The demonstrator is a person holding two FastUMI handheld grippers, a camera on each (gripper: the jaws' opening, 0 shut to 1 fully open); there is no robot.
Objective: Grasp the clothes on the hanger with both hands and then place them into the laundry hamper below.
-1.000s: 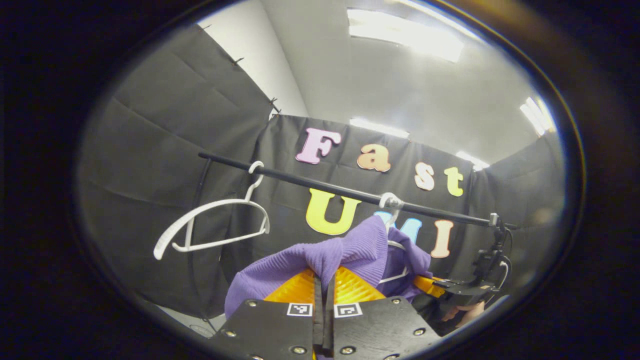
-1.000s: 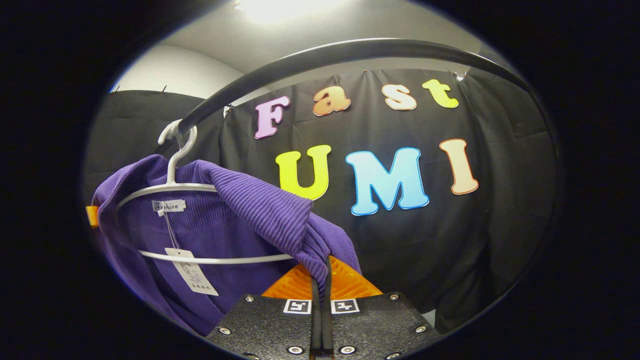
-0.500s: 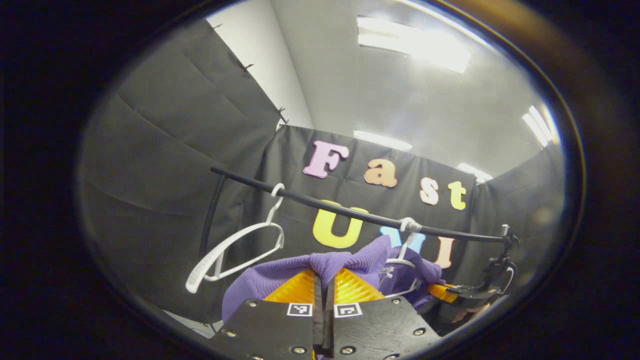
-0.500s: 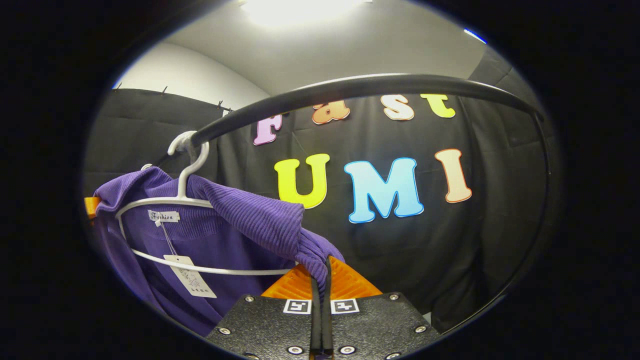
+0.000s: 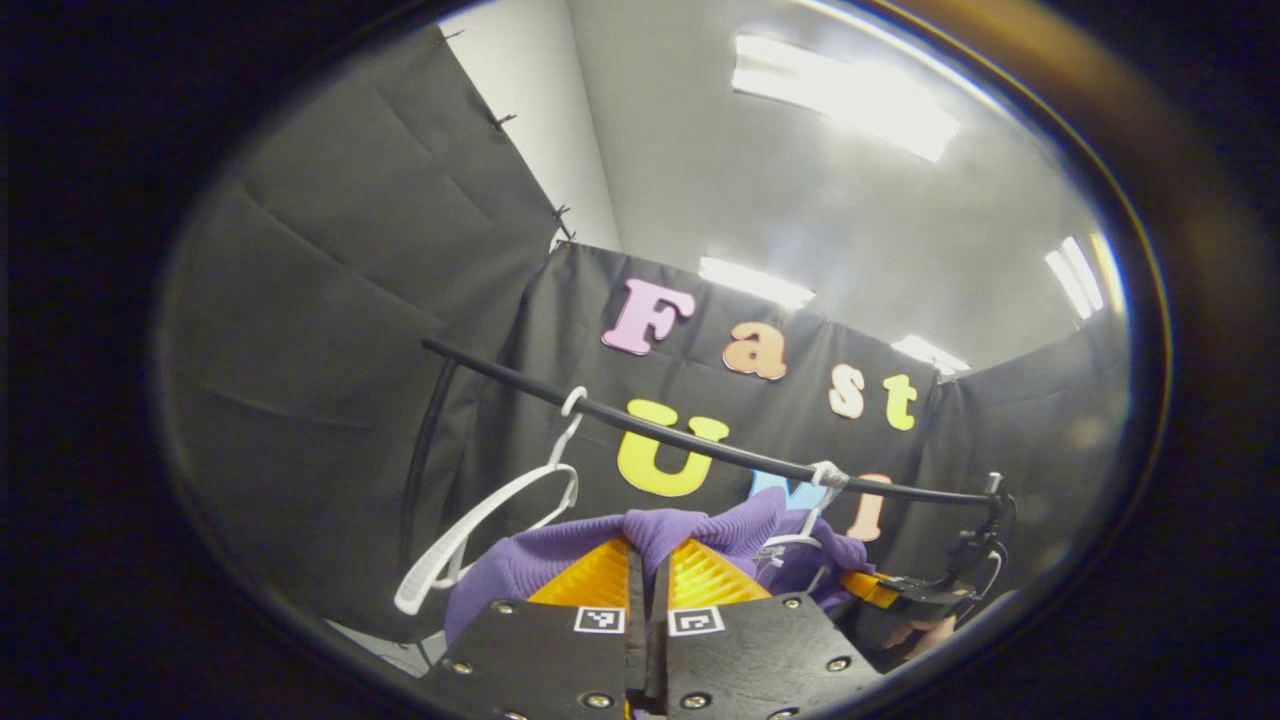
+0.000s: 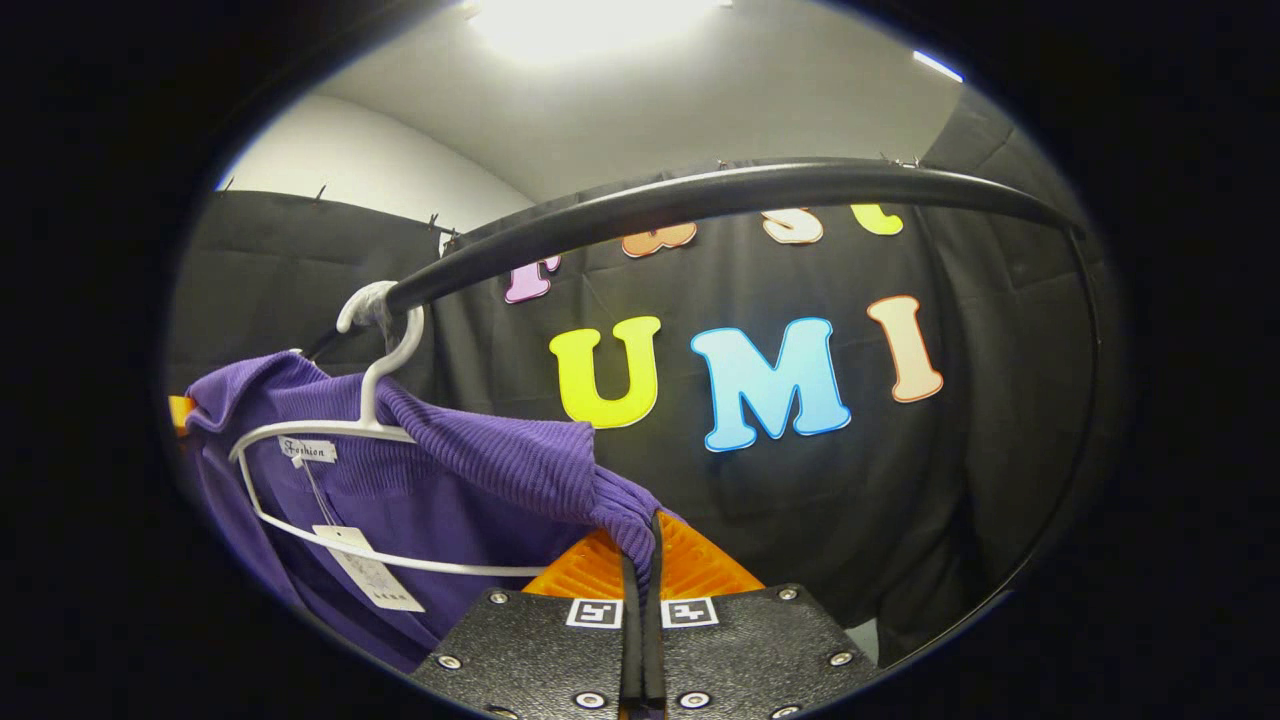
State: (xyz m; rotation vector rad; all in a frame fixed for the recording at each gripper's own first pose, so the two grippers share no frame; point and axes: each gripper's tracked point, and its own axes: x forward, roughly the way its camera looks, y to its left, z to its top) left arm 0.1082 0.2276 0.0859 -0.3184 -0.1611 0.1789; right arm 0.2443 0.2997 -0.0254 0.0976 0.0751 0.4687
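A purple ribbed sweater (image 6: 470,480) hangs on a white hanger (image 6: 380,360) hooked over the black rail (image 6: 700,195). My right gripper (image 6: 640,545) is shut on the sweater's near shoulder, which bunches between its fingers. In the left gripper view, my left gripper (image 5: 650,560) is shut on the other shoulder of the purple sweater (image 5: 700,525), just below the rail (image 5: 700,445). The right gripper (image 5: 900,595) and the hand holding it show farther off at lower right there. A paper tag (image 6: 370,575) dangles inside the collar.
A second, bare white hanger (image 5: 490,520) hangs on the rail to the left of the sweater in the left gripper view. The rail's upright post (image 5: 420,470) stands at its left end. Black cloth walls close in behind and on both sides.
Both grippers have sunk lower with the sweater's shoulders still held; the rail and hangers now sit lower in the left view, and the rail has dropped further in the right view too.
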